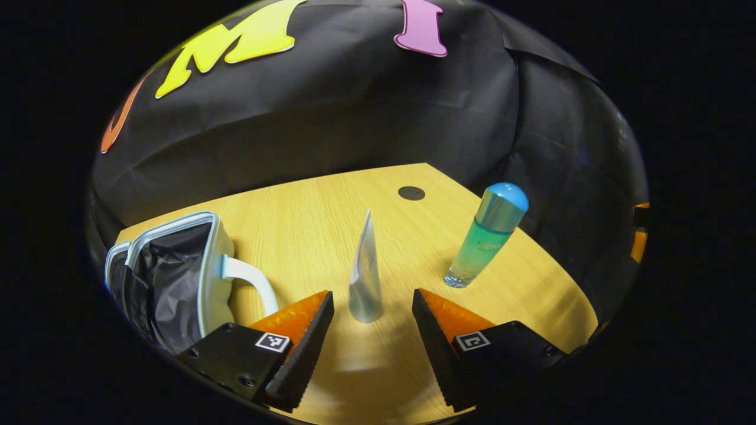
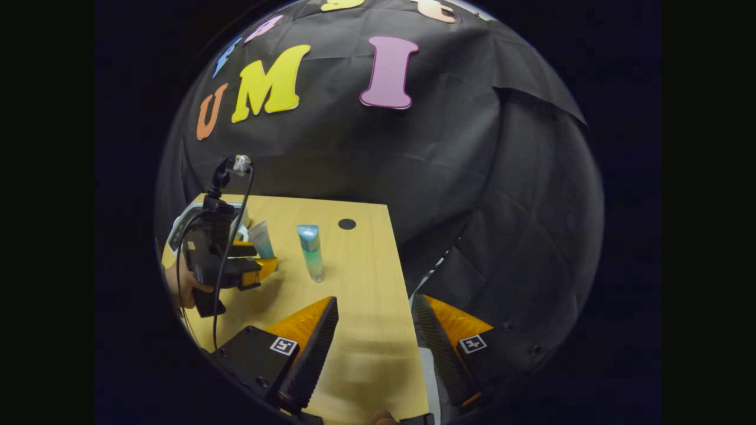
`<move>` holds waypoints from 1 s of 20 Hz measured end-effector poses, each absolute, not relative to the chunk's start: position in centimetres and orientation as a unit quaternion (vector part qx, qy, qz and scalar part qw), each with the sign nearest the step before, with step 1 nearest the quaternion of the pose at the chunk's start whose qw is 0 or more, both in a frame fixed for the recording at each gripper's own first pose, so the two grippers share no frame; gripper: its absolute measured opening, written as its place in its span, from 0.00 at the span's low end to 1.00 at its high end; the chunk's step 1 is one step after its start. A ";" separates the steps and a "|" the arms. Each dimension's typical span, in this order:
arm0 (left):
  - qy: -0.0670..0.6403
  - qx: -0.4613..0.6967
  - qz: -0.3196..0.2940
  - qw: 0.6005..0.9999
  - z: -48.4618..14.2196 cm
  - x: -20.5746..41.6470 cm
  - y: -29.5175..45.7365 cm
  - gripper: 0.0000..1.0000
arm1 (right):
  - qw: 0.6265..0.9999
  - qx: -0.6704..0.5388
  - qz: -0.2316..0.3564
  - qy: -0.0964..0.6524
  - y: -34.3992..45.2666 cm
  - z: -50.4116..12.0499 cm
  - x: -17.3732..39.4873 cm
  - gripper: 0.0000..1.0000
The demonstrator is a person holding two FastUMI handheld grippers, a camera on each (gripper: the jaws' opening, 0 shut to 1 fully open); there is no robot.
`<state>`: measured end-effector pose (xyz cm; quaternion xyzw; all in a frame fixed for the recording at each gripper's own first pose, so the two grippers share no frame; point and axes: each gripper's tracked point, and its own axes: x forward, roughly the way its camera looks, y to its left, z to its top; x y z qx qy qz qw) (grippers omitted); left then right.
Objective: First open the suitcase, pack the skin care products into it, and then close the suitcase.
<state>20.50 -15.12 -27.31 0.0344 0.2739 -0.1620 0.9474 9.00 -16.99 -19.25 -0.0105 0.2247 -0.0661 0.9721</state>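
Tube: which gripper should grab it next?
Left. The left gripper is open with the upright tube between its fingers, the open suitcase beside it. The right gripper hangs open at the table edge, farther off.

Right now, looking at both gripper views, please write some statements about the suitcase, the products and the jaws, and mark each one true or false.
1. The suitcase is open. True.
2. The tube lies flat on the table. False: it stands upright.
3. The left gripper has its jaws apart around the tube. True.
4. The blue-capped bottle is inside the suitcase. False: it stands on the table.
5. The right gripper holds the bottle. False: its jaws are open, holding nothing.
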 end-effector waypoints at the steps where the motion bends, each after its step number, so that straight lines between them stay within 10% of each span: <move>1: 0.274 0.035 -0.153 0.949 -27.6 20.9 -14.9 0.80 | 0.972 -0.013 -0.068 0.226 -17.3 -19.5 9.3 0.80; 5: 0.273 0.021 -0.145 0.951 -28.0 21.2 -14.9 0.43 | 0.971 0.019 -0.055 0.233 -16.4 -20.4 11.5 0.81; 20: 0.265 0.033 -0.109 0.957 -18.6 11.2 -5.3 0.38 | 0.973 0.034 0.022 0.228 -6.0 -25.6 23.5 0.81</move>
